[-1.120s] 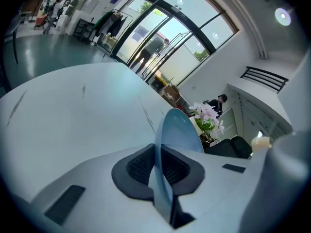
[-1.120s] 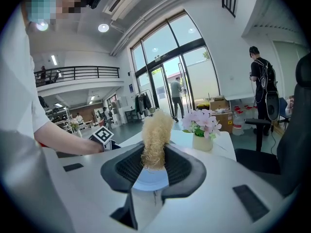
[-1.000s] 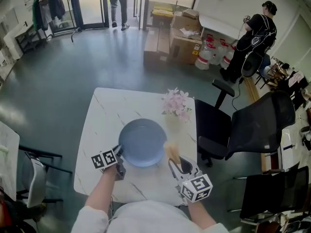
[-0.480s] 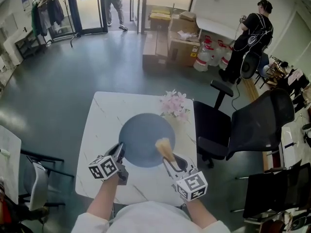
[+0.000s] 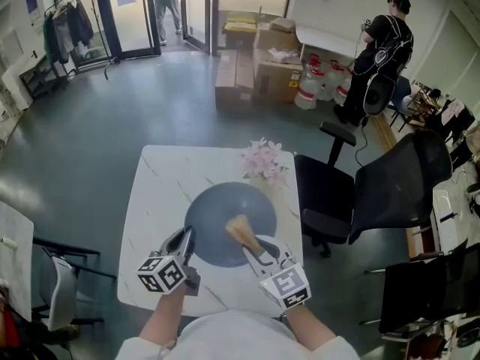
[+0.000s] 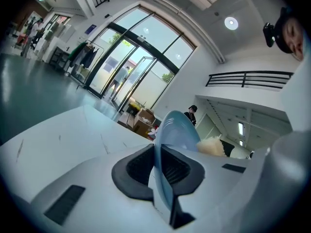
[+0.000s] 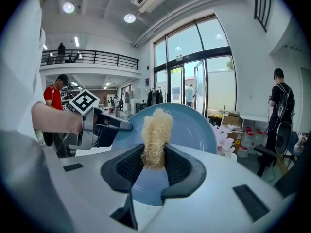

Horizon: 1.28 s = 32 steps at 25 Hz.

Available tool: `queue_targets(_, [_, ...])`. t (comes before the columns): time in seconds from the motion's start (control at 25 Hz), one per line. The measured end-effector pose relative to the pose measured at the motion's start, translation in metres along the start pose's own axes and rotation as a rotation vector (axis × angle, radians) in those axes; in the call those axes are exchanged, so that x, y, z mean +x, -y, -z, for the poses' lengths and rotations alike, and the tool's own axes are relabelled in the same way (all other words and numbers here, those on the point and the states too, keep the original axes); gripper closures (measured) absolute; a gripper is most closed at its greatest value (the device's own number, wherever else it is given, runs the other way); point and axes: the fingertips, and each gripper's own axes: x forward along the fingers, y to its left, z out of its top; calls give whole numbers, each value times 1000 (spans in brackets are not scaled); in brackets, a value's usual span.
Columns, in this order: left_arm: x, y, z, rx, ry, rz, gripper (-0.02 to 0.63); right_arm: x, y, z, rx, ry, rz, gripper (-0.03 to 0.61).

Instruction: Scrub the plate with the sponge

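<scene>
A blue-grey plate (image 5: 225, 212) is held above the white marble table (image 5: 161, 193), tilted up. My left gripper (image 5: 184, 237) is shut on the plate's left rim; in the left gripper view the plate (image 6: 177, 130) runs edge-on between the pads of that gripper (image 6: 158, 166). My right gripper (image 5: 252, 248) is shut on a tan fibrous sponge (image 5: 240, 229), whose tip lies against the plate's face near its middle. The right gripper view shows the sponge (image 7: 155, 135) sticking up from that gripper (image 7: 154, 165) in front of the plate (image 7: 192, 125), with the left gripper (image 7: 104, 127) at the rim.
Pink flowers (image 5: 262, 163) stand on the table just behind the plate. A black office chair (image 5: 375, 193) is close on the right, another chair (image 5: 56, 276) on the left. Cardboard boxes (image 5: 262, 66) and a standing person (image 5: 379, 51) are at the back.
The sponge has moved from beside the plate's right rim leftward onto the plate's face. The plate has come up and toward me in the left gripper.
</scene>
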Motion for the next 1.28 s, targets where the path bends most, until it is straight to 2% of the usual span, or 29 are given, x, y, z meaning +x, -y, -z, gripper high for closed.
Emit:
queue_targets(0.24, [-7,11,-3,76,13,0,569,16,-21,17,-68,-107,-82,454])
queue_targets(0.4, [-12,17,-2,135,10,-7,568,26,-22,13,-114,-120,-82,454])
queue_targets(0.6, [-16,10,-7,111,28,-21,569,25,7,5,-136,-145,10,454])
queue_targets(0.72, [-17,6,-13,100,50,-33,568,16,20,14,-124,-172,49,454])
queue_targets(0.84, [-16,3,-20,93,71,-41,568,9,13,27,-107,-204,30,454])
queue_targets(1.04, [-10,9,-19,102,72,-29,568,16,-27,40,-107,-220,-76,454])
queue_targets(1.16, [-8,14,-14,124,53,-20,568,28,-38,28,-132,-196,-102,454])
queue_targets(1.28, [-9,16,-7,133,38,-13,568,36,-26,7,-160,-161,-72,454])
